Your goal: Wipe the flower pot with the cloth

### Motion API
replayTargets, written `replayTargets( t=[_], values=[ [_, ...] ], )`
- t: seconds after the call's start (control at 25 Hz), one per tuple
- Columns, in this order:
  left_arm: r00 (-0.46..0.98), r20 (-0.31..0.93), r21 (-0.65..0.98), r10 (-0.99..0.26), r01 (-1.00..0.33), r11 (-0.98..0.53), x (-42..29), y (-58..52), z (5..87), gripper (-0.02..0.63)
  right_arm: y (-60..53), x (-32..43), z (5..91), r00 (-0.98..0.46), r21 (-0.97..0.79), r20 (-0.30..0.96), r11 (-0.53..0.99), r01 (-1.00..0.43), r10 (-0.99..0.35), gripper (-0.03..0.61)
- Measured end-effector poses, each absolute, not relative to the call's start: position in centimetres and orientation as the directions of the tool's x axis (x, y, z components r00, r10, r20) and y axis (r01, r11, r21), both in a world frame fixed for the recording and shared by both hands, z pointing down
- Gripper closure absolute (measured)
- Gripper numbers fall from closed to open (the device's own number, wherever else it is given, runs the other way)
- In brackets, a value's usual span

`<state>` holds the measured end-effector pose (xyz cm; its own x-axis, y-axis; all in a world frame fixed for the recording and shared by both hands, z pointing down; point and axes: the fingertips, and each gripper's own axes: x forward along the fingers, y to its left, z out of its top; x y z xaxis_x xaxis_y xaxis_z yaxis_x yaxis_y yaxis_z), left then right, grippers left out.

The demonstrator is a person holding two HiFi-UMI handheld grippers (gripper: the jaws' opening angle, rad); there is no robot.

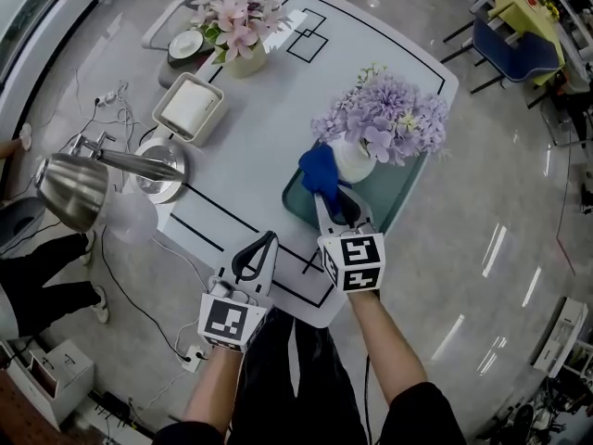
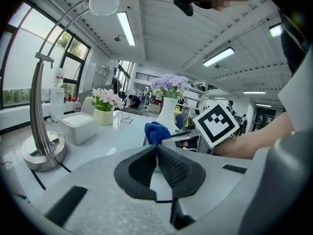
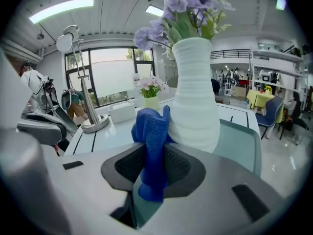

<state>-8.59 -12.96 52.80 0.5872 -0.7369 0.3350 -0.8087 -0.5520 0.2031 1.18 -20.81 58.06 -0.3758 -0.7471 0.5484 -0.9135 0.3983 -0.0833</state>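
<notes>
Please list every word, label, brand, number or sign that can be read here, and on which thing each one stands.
No readable word, brand or number in any view.
Right gripper and left gripper: each cube bears only a black-and-white square pattern, no letters.
Table: black outline lines only.
Cloth and flower pot: plain, no print.

The white surface [image 1: 269,128] in front of me, marked with black lines, is carrying a teal tray [image 1: 397,196] near its right edge. A white square box [image 1: 190,108] is sitting by its left edge. A lamp's round metal base [image 1: 162,172] is standing just nearer me, and a pot of pink flowers [image 1: 243,58] is standing at the far end.
</notes>
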Motion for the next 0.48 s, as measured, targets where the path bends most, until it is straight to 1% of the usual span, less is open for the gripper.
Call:
replayTargets(
  t=[0.16,0.32,0.48],
  values=[
    [0.604,0.324,0.205,-0.728,-0.796,-0.57,-7.9,-12.8,51.9,0.598,-19.7,0.9,57.0,-0.405,-0.109,0.539,0.415,-0.903,-0.739,0.48],
    [0.608,0.309,0.195,-0.731,-0.793,-0.577,-7.4,-12.8,50.2,0.598,-17.3,0.6,52.9,-0.459,-0.144,0.488,0.451,-0.881,-0.742,0.48],
    [0.623,0.29,0.193,-0.726,-0.782,-0.593,-6.4,-12.3,48.0,0.598,-14.1,1.7,48.9,-0.478,-0.174,0.457,0.452,-0.875,-0.75,0.48]
  ],
)
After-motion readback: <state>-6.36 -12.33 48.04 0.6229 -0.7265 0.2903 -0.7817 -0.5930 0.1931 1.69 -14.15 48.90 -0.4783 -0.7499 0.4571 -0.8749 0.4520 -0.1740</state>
